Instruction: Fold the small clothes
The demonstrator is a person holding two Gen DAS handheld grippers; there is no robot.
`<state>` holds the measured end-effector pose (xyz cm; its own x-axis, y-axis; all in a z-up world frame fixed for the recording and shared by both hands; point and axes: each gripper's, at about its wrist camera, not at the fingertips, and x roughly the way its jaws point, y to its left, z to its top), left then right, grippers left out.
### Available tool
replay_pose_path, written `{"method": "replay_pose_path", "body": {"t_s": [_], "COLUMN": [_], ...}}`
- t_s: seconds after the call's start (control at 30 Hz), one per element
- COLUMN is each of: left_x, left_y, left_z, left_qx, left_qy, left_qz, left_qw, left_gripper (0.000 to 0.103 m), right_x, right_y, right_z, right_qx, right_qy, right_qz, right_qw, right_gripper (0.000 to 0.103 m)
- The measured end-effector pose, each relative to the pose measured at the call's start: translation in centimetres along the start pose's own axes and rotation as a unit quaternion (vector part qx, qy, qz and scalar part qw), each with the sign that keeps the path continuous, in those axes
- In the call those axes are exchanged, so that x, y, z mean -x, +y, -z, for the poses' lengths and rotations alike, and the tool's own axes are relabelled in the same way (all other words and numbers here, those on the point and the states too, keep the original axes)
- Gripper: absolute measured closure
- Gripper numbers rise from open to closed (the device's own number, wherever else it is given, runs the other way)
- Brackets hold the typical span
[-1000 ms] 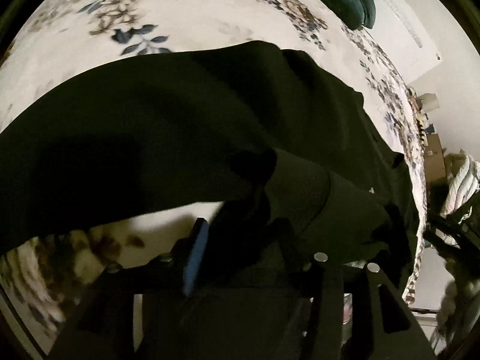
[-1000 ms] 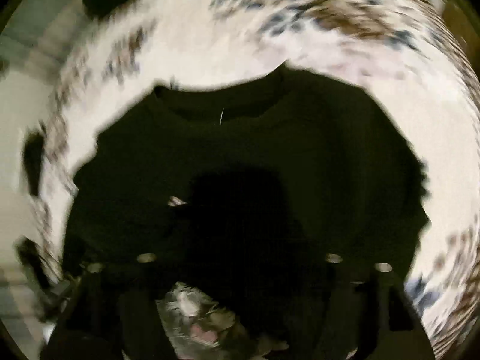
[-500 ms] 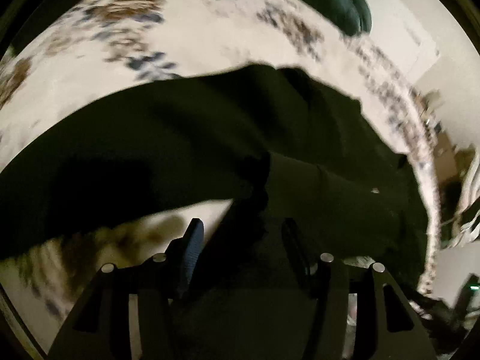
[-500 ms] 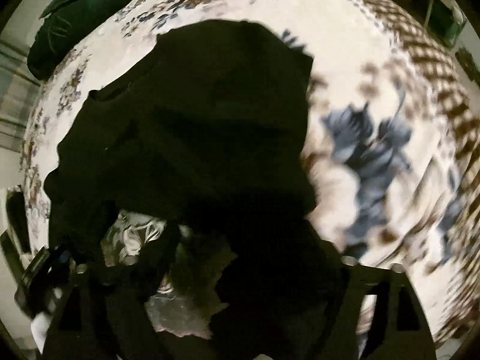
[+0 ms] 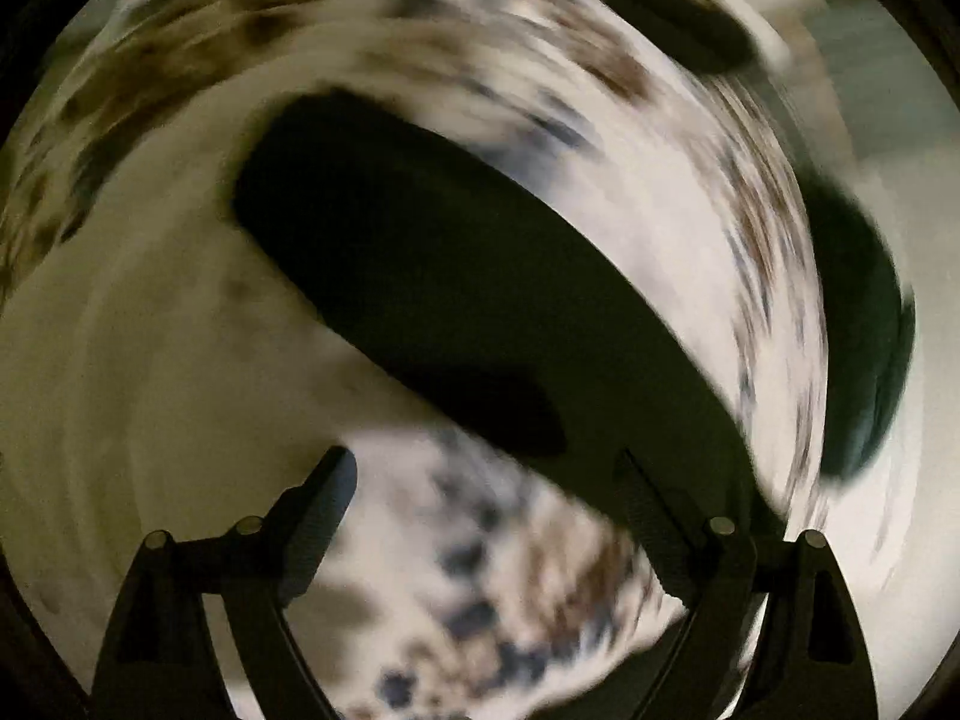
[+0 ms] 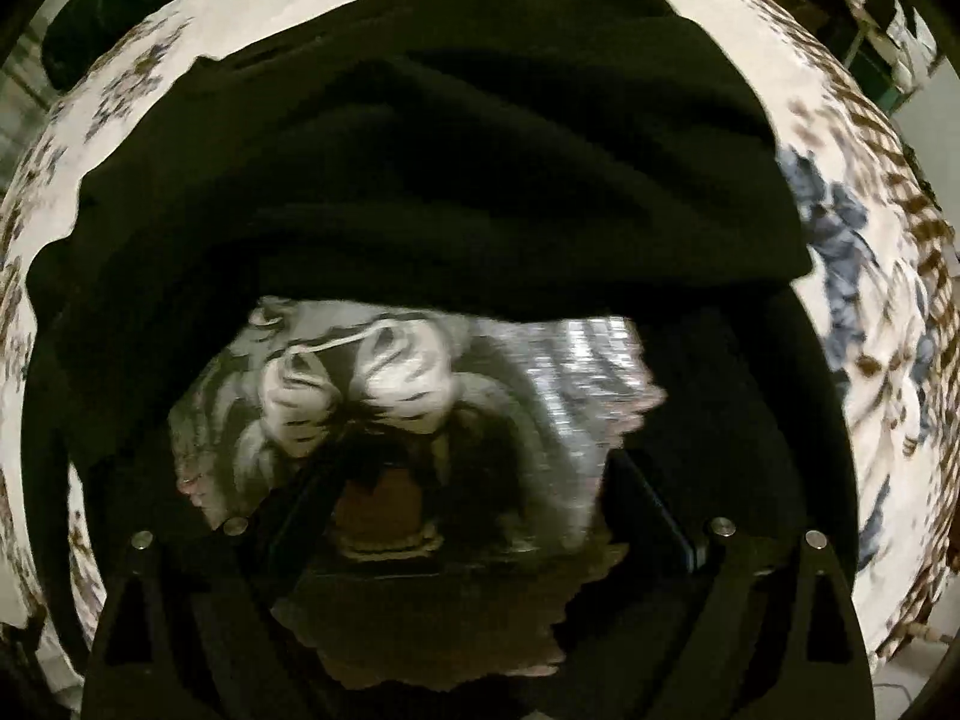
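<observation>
A black shirt lies on a floral bedspread. In the left wrist view it is a blurred dark band (image 5: 456, 294) ahead of my left gripper (image 5: 486, 486), which is open and empty above the bedspread (image 5: 150, 360). In the right wrist view the black shirt (image 6: 432, 138) is folded over on itself, with its grey and white printed front (image 6: 384, 384) showing just ahead. My right gripper (image 6: 468, 480) is open over the print, its fingers spread, with no cloth pinched between them.
A dark green cushion (image 5: 858, 330) lies at the right of the left wrist view and at the top left of the right wrist view (image 6: 90, 18). The bedspread's patterned border (image 6: 912, 240) runs along the right, with room clutter beyond it.
My left gripper has let go of the black cloth, opened wide and swung away fast. My right gripper has moved over the printed front and the shirt now lies folded ahead of it.
</observation>
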<state>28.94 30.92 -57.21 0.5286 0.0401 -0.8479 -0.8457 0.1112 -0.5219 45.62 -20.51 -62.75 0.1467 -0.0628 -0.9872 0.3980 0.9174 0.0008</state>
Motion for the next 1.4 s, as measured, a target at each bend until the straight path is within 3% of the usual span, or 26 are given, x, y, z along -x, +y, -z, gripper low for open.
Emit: {"method": "replay_pose_path", "body": {"t_s": [0.07, 0.2, 0.23, 0.27, 0.3, 0.4, 0.53, 0.67, 0.8, 0.9, 0.97, 1.03, 1.17, 1.23, 1.4], "left_x": [0.0, -0.5, -0.4, -0.3, -0.2, 1.3, 4.4, 6.8, 7.6, 6.4, 5.1, 4.0, 0.9, -0.5, -2.6], "left_y": [1.9, 2.0, 1.7, 1.1, 0.4, -3.1, -10.0, -18.0, -25.3, -29.2, -30.9, -31.8, -31.6, -31.0, -29.2], "left_z": [-1.7, -3.7, -4.2, -4.7, -5.1, -5.5, -4.3, 0.5, 9.0, 16.8, 22.8, 27.6, 38.3, 41.9, 47.1], "left_qx": [0.056, 0.076, 0.067, 0.049, 0.024, -0.064, -0.193, -0.320, -0.444, -0.507, -0.547, -0.575, -0.638, -0.655, -0.682], "left_qy": [-0.021, -0.049, -0.065, -0.078, -0.082, -0.115, -0.144, -0.137, -0.107, -0.044, 0.003, 0.038, 0.093, 0.114, 0.158], "left_qz": [0.014, 0.019, 0.020, 0.011, 0.003, 0.003, 0.035, 0.073, 0.111, 0.138, 0.148, 0.155, 0.146, 0.136, 0.102], "left_qw": [0.9981, 0.9957, 0.9955, 0.9957, 0.9963, 0.9913, 0.9698, 0.9348, 0.8829, 0.8500, 0.8237, 0.8028, 0.7506, 0.7340, 0.7068], "left_gripper": [0.016, 0.018, 0.039, 0.082, 0.087, 0.087, 0.087, 0.087, 0.087, 0.087, 0.087, 0.087, 0.087, 0.087, 0.085], "right_x": [0.1, 0.2, 0.2, 0.2, 0.3, 0.5, 1.4, 2.0, 2.8, 2.4, 2.0, 1.8, 1.1, 0.5, -0.6], "right_y": [1.2, 3.1, 3.4, 3.6, 3.7, 3.3, 2.1, 1.3, -0.5, -3.5, -5.9, -8.0, -12.7, -14.6, -18.1], "right_z": [0.4, 1.1, 1.3, 1.4, 1.2, 0.9, -0.2, -2.2, -4.9, -6.3, -6.6, -6.9, -8.2, -8.7, -9.8], "right_qx": [0.017, 0.043, 0.046, 0.047, 0.046, 0.034, 0.017, 0.005, -0.014, -0.036, -0.055, -0.069, -0.092, -0.102, -0.112], "right_qy": [-0.002, -0.008, -0.009, -0.010, -0.010, -0.010, -0.020, -0.029, -0.038, -0.029, -0.020, -0.017, -0.013, -0.008, 0.002], "right_qz": [-0.003, 0.002, 0.007, 0.010, 0.012, 0.023, 0.030, 0.020, 0.003, -0.009, -0.021, -0.029, -0.033, -0.040, -0.049], "right_qw": [1.000, 0.999, 0.999, 0.999, 0.999, 0.999, 0.999, 0.999, 0.999, 0.999, 0.998, 0.997, 0.995, 0.994, 0.992], "right_gripper": [0.010, 0.010, 0.010, 0.010, 0.010, 0.010, 0.010, 0.010, 0.010, 0.010, 0.010, 0.010, 0.010, 0.010, 0.010]}}
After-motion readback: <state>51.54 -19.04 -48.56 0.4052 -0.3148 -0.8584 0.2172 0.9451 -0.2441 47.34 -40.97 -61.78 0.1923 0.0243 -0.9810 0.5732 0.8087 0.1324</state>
